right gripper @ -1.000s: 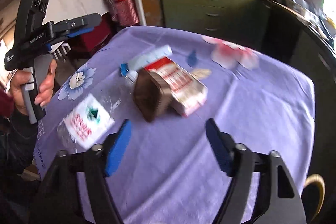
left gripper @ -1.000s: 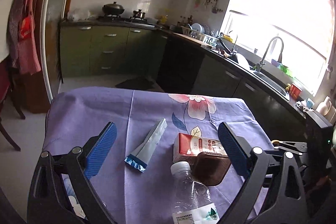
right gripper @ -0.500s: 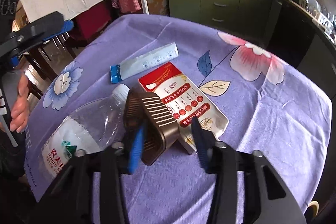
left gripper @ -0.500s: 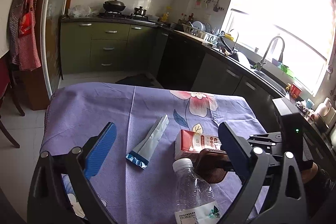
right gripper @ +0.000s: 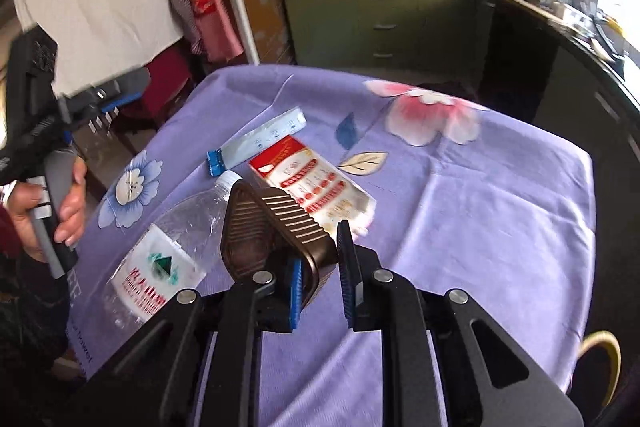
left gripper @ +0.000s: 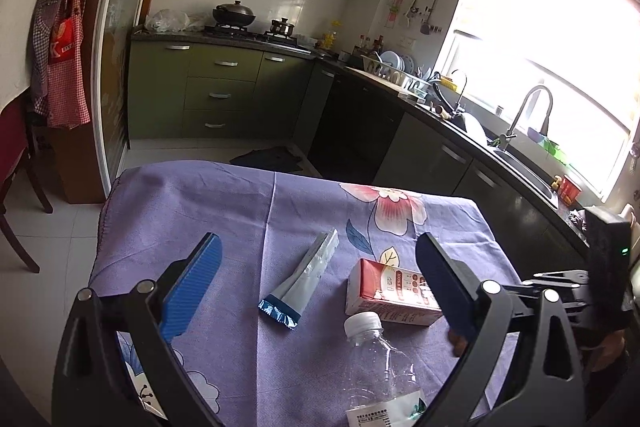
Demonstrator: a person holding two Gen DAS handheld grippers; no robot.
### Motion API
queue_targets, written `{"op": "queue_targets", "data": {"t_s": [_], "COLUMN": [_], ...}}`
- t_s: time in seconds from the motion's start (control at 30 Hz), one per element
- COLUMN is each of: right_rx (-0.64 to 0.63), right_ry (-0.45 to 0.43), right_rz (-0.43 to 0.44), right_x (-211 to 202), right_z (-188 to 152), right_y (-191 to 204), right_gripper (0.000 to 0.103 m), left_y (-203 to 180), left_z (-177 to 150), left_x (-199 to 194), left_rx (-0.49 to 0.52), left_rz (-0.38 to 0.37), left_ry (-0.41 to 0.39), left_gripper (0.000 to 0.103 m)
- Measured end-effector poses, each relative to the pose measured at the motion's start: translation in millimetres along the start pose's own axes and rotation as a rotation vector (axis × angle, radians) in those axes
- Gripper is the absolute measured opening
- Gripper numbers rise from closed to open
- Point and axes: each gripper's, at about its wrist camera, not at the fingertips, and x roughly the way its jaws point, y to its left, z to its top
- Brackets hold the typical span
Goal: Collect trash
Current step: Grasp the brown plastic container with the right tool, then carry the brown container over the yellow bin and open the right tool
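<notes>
I see the desk covered with a purple cloth printed with flowers, and the trash lies in the middle of it. My right gripper has its jaws closing on the brown ribbed plastic tray: the rim of the tray is between the two blue pads, the left pad already against it, the right pad with a small gap visible, so I cannot tell if the grasp is complete. The tray stands tilted, its open side turned toward 9 o'clock in the right wrist view.

At 10 o'clock from the tray lies the clear plastic bottle with a white cap, on its side, the cap just beside the tray. At 1 o'clock from the tray lies the red and white carton, flat on the cloth and just beside the tray. Behind the carton, at 11 o'clock from it, is the long silver and blue foil sachet.

My left gripper hovers above the near edge of the desk with its jaws released, wide apart and with nothing between the pads. In its view the sachet is at 12 o'clock, the carton at 2 o'clock and the bottle at 5 o'clock. A hand holds the left gripper's handle.
</notes>
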Motion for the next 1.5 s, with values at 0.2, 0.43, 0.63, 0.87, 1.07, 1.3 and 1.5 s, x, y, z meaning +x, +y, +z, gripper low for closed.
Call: {"op": "queue_targets", "data": {"t_s": [0.2, 0.43, 0.63, 0.87, 1.07, 1.3, 1.5], "right_rx": [0.152, 0.452, 0.603, 0.68, 0.643, 0.598, 0.552], "right_ry": [-0.065, -0.028, 0.079, 0.09, 0.069, 0.06, 0.045], "right_rz": [-0.152, -0.504, -0.674, -0.706, -0.669, -0.603, -0.535], "right_x": [-73.1, -141.4, -141.2, -139.4, -144.1, -121.9, -112.6], "right_z": [-39.6, -124.7, -182.8, -201.9, -195.6, -173.8, -165.2], "right_y": [-52.4, -165.2, -241.0, -259.8, -244.4, -225.6, -208.9], "right_gripper": [0.016, 0.017, 0.019, 0.047, 0.052, 0.056, 0.056], "left_y": [-11.7, -29.0, -41.1, -50.0, -59.8, -61.0, -78.5], "left_z": [-4.5, -9.2, -13.9, -17.0, -17.7, -44.6, -74.4], "left_x": [2.2, 1.3, 3.4, 10.0, 15.3, 22.3, 31.1], "left_rx": [0.043, 0.088, 0.127, 0.156, 0.201, 0.115, 0.162], "left_rz": [-0.011, -0.056, -0.087, -0.158, -0.188, -0.086, -0.008], "left_ry": [0.012, 0.014, 0.022, 0.073, 0.169, 0.43, 0.574], "left_gripper": [0.092, 0.093, 0.093, 0.093, 0.095, 0.095, 0.095]}}
